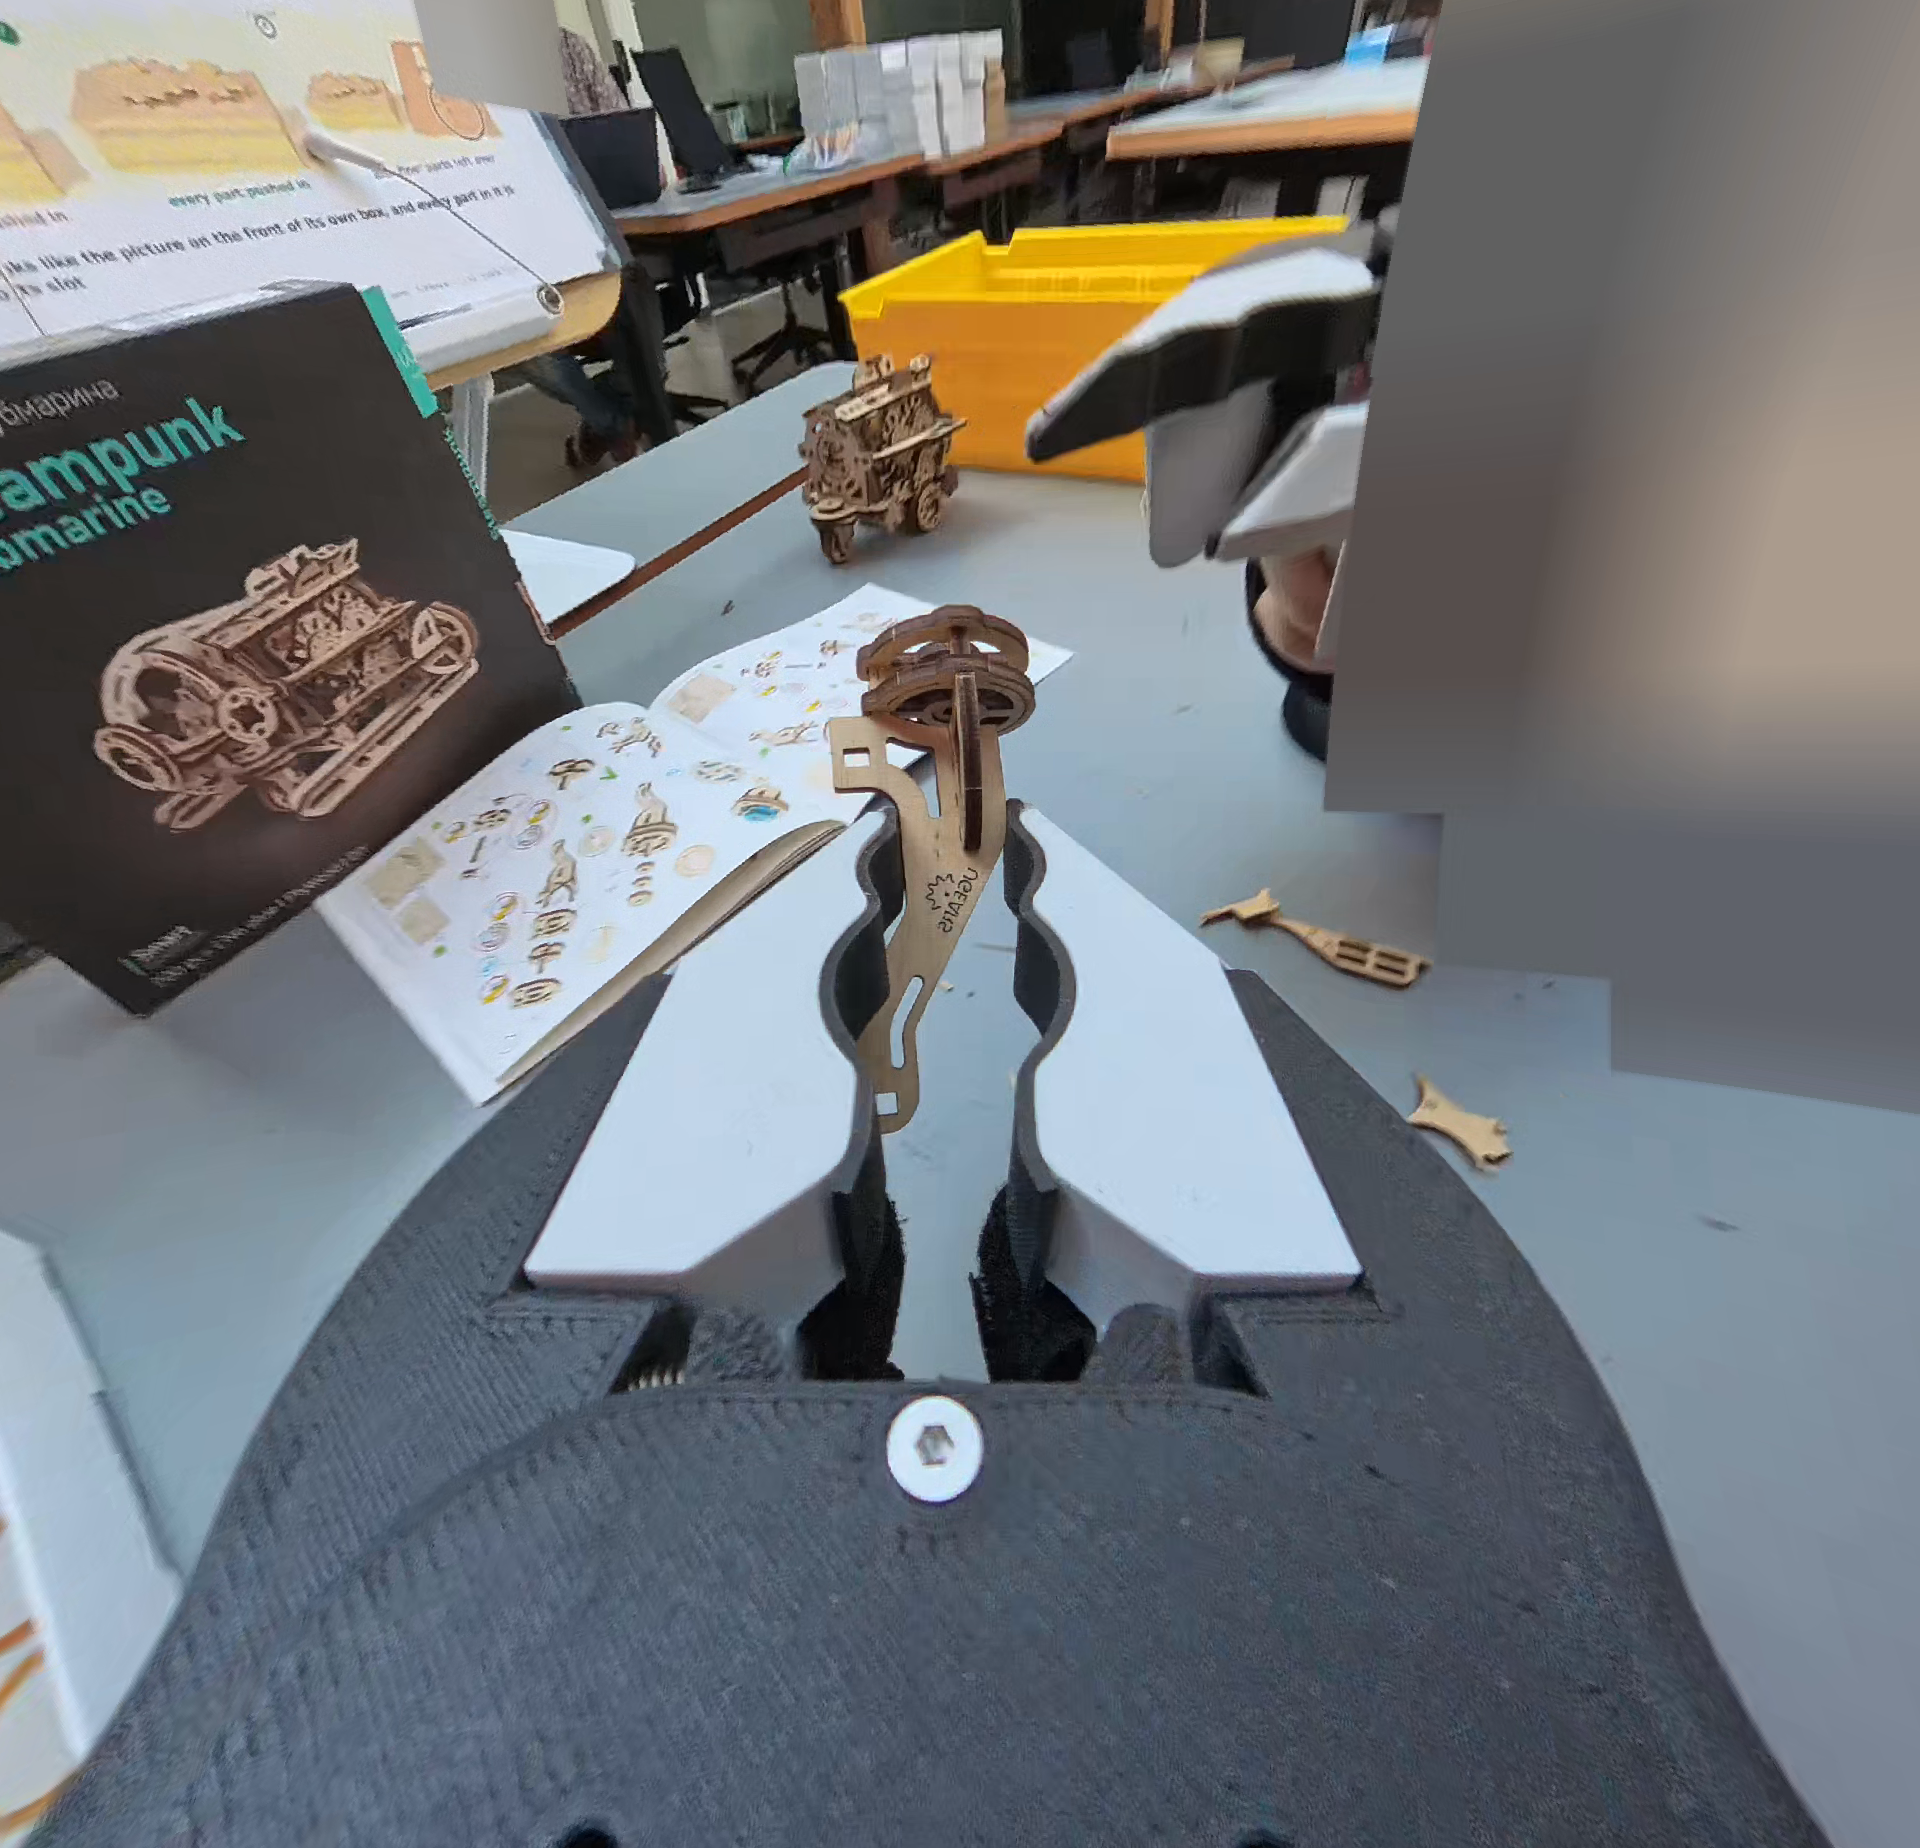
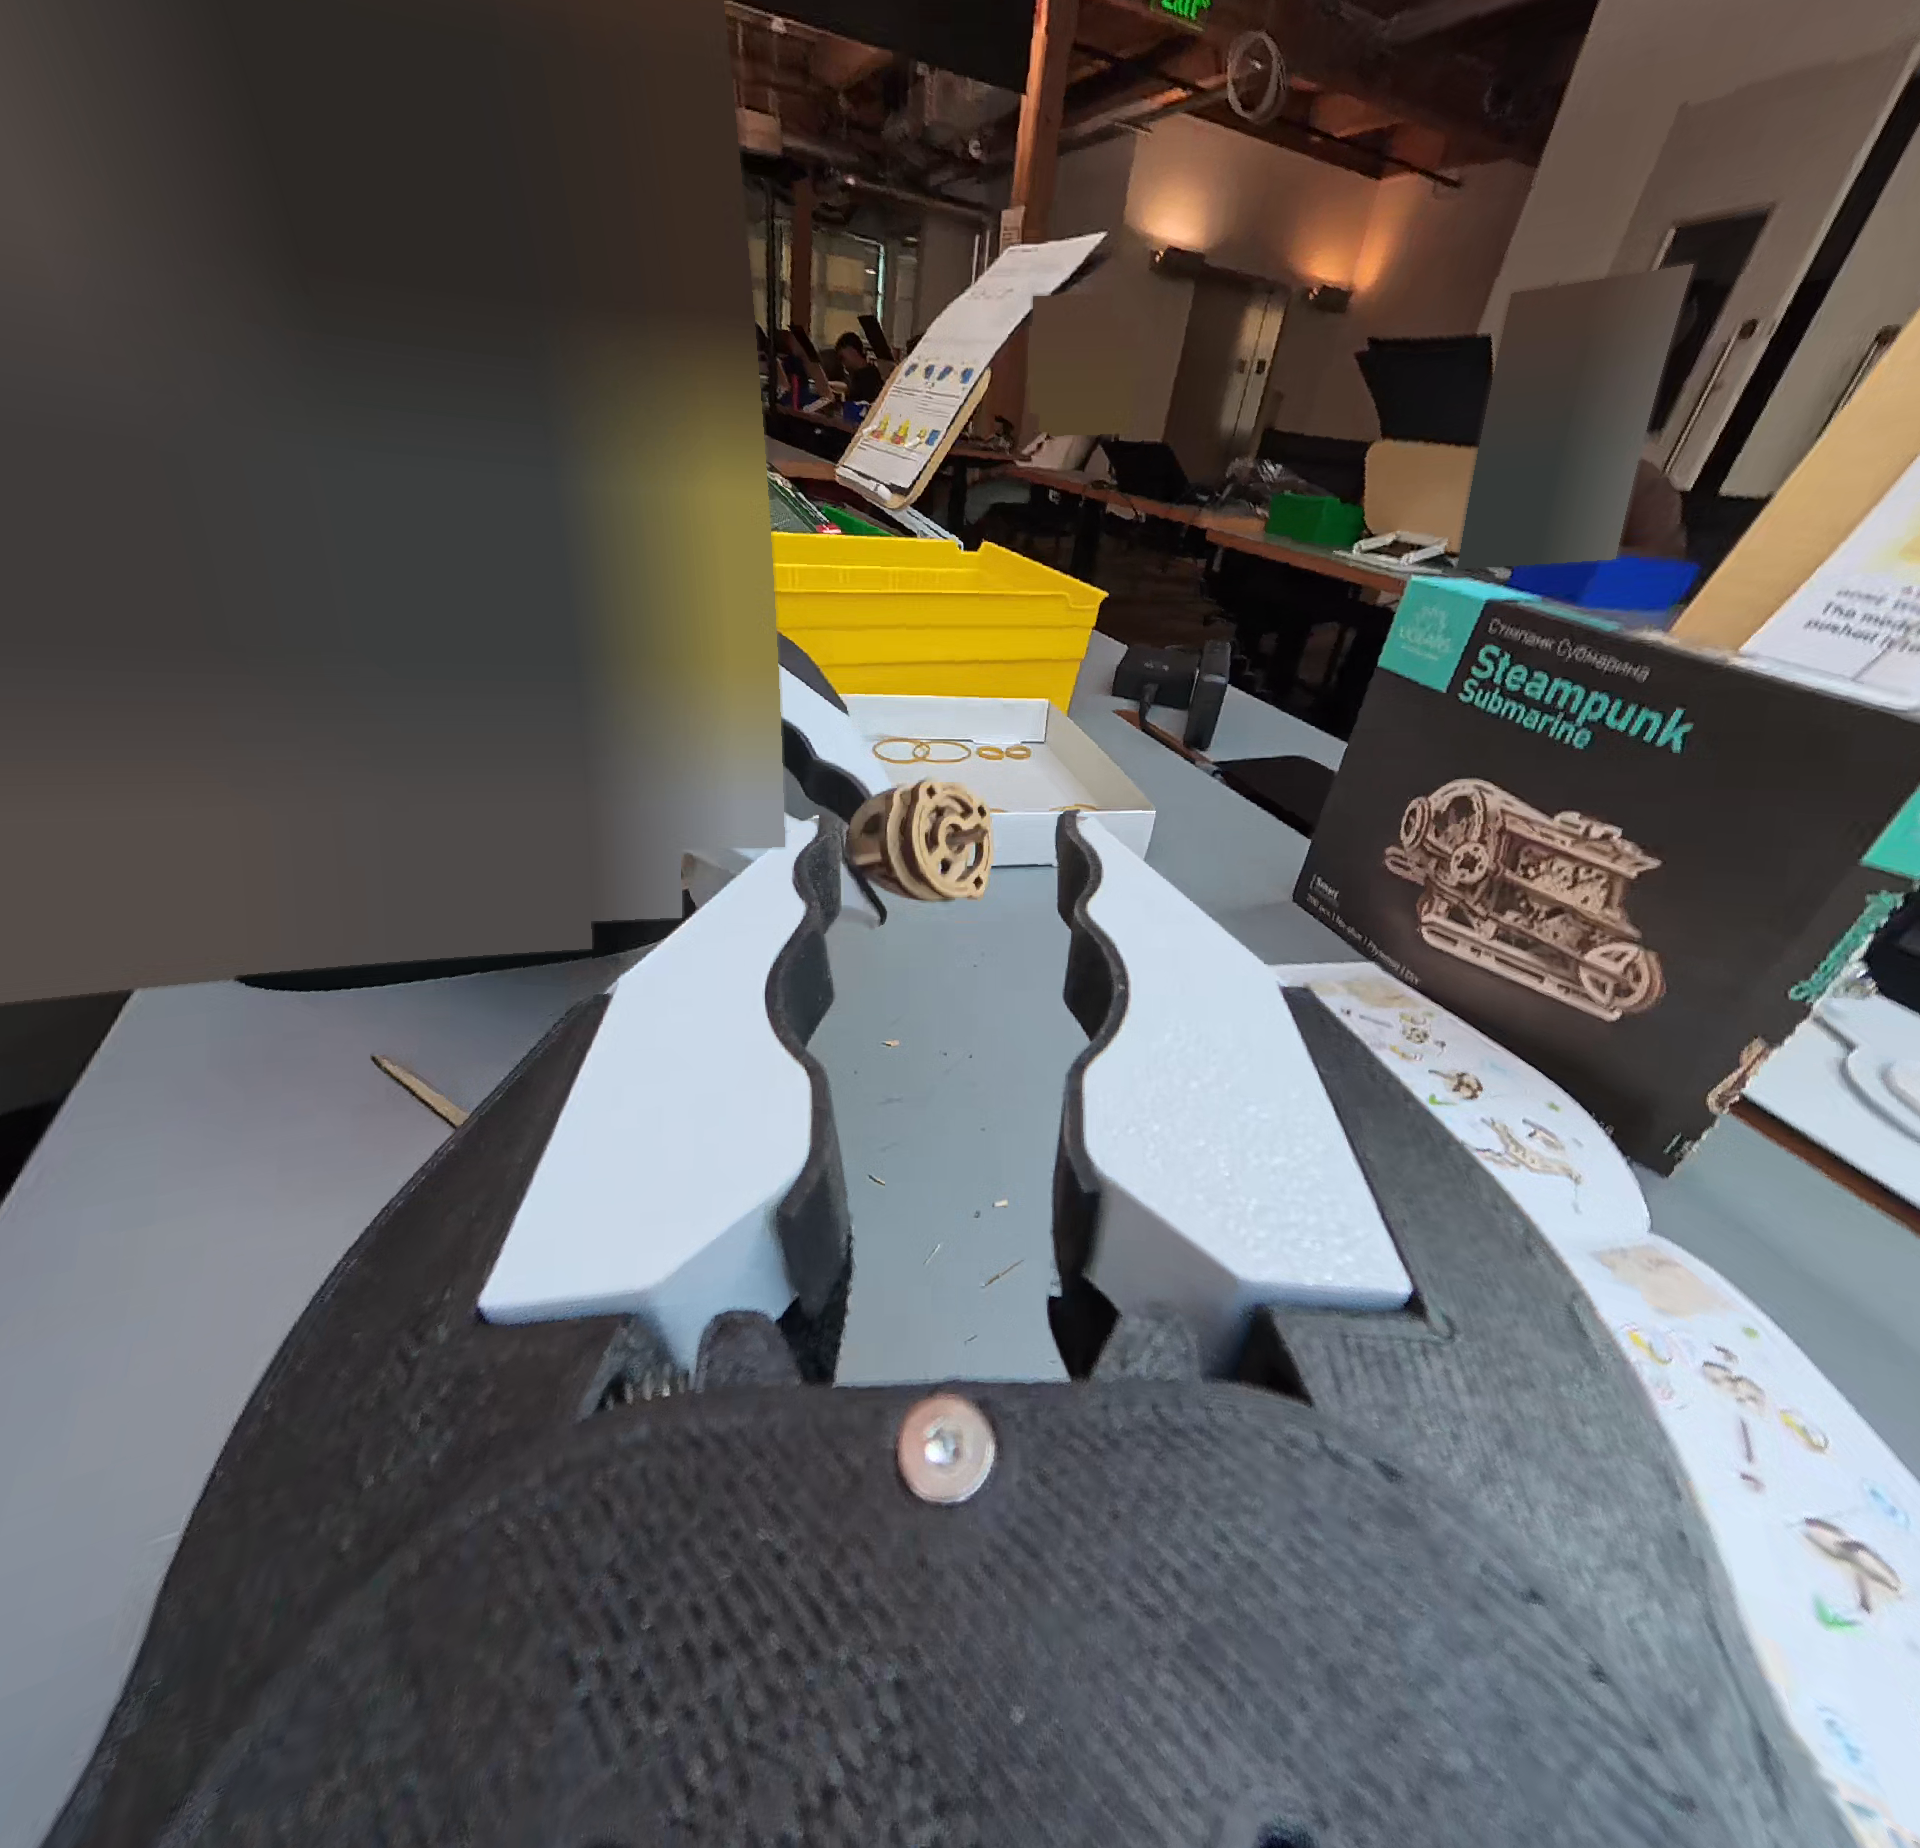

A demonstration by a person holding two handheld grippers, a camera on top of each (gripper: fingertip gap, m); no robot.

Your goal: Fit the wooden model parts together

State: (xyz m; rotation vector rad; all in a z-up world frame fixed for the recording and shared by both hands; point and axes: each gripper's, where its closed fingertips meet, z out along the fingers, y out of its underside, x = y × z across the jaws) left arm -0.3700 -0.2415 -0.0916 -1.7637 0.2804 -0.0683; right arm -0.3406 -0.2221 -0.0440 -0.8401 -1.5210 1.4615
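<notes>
My left claw [image 1: 940, 842] is clenched on a flat wooden bracket [image 1: 920, 925] that stands between its fingers at the centre of the left wrist view; the bracket carries a small wooden wheel assembly [image 1: 951, 671] at its top, above the fingertips. My right claw [image 2: 940, 853] is released, its fingers standing wide apart with bare grey surface [image 2: 935, 1123] between them. In the right wrist view that wheel assembly [image 2: 920, 842] shows just beyond my right fingertips, near the left finger, and my left claw's tip can be seen beside it at mid-left.

In the left wrist view my right claw [image 1: 1195, 427] hangs at the upper right, over the surface [image 1: 1091, 572]. An open instruction booklet [image 1: 623, 842] lies left of centre, with the dark model box [image 1: 239, 635] propped at the left edge. A finished wooden model [image 1: 878, 453] stands farther back, in front of a yellow bin [image 1: 997, 344]. Two loose wooden pieces lie on the surface at the right: one long piece [image 1: 1325, 941] and one smaller piece [image 1: 1460, 1123] below it.

In the right wrist view a white tray [image 2: 1091, 770] holding rubber bands [image 2: 935, 752] sits behind the wheel assembly, in front of the yellow bin [image 2: 925, 614].
</notes>
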